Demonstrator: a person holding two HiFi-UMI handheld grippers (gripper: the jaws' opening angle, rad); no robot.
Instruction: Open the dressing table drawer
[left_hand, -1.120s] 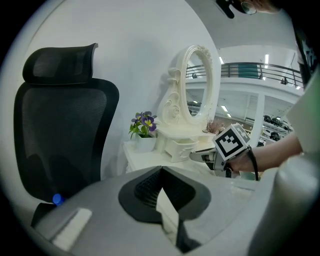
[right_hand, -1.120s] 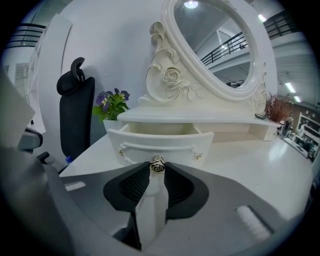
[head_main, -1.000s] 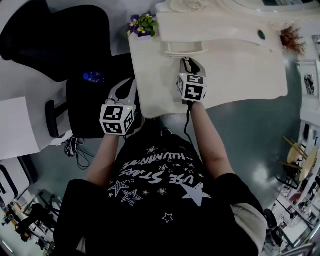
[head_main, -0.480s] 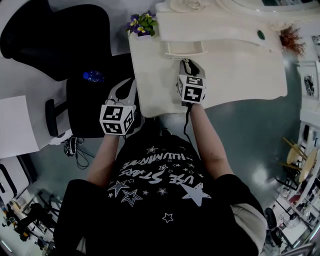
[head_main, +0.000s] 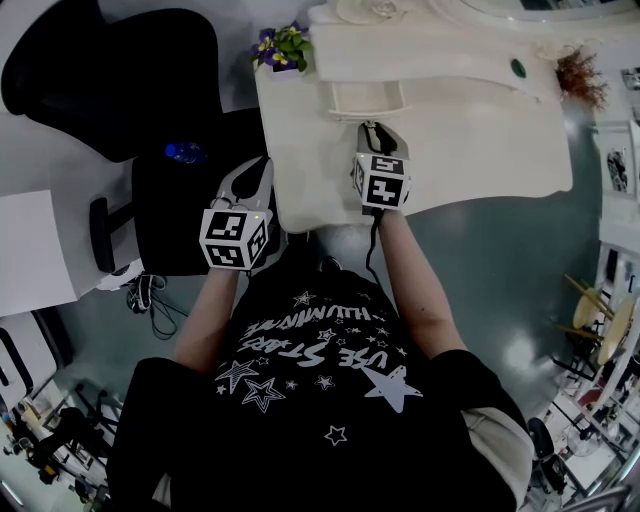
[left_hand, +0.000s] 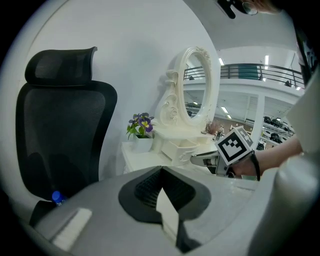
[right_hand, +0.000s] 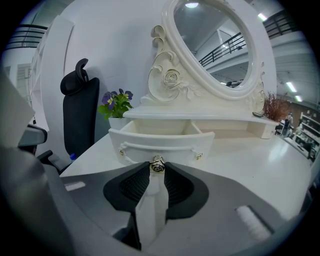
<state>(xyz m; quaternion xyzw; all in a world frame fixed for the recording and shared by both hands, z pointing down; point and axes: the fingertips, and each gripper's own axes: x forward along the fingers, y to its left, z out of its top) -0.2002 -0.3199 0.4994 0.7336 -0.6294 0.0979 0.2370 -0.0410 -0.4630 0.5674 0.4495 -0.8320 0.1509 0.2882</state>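
At the tips of the right gripper (right_hand: 158, 170), clamped on the small round metal knob (right_hand: 158, 164), drew the white curved-front drawer (right_hand: 165, 141) slightly further out, plainly open; left gripper (left_hand: 161, 175) closed, empty, alongside.

shirt (head_main: 320, 400), top line: white curved lettering on black, looks like "HUMMINE", but it's warped, so I'm not sure of every letter
shirt, lower line: bigger slanted block letters, something like "USE STAR", with printed stars around them
cube on left gripper (head_main: 254, 172): just black-and-white square marker patterns, no letters or digits
cube on right gripper (head_main: 372, 128): same kind of marker, different pattern
bottle (head_main: 186, 153) by the chair: label too small to read
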